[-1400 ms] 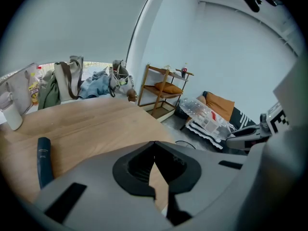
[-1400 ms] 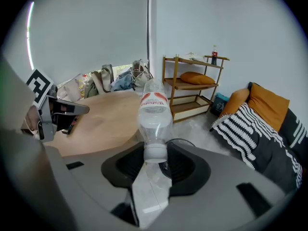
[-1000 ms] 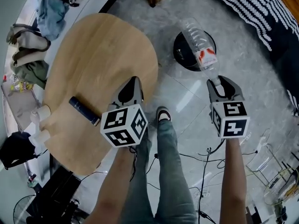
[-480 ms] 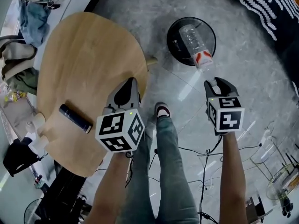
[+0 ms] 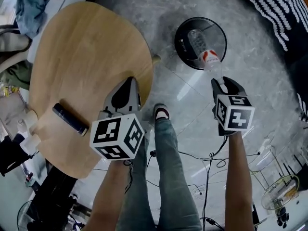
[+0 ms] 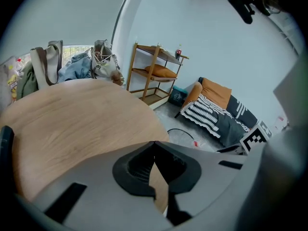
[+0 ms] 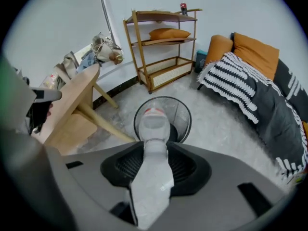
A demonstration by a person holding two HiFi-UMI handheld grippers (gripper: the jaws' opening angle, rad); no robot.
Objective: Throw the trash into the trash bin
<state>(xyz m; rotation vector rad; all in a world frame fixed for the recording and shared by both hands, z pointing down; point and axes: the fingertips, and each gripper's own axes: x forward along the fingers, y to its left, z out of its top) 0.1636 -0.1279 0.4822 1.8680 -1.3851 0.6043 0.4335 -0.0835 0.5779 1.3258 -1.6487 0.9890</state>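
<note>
Gripping the plastic bottle (image 5: 199, 44) by its neck, the right gripper (image 5: 223, 84) points steeply down, so the bottle's body hangs base-first over the open mouth of the trash bin (image 5: 217, 27) on the floor. Its jaws have just been easing apart a little with the neck between them, which looks like the start of the drop. The left gripper (image 5: 129, 81) is closed on nothing and hovers over the table (image 5: 86, 47) edge, kept clear of the throw. A dark tube (image 5: 70, 119) lies on the table, likely the next piece of trash.
</note>
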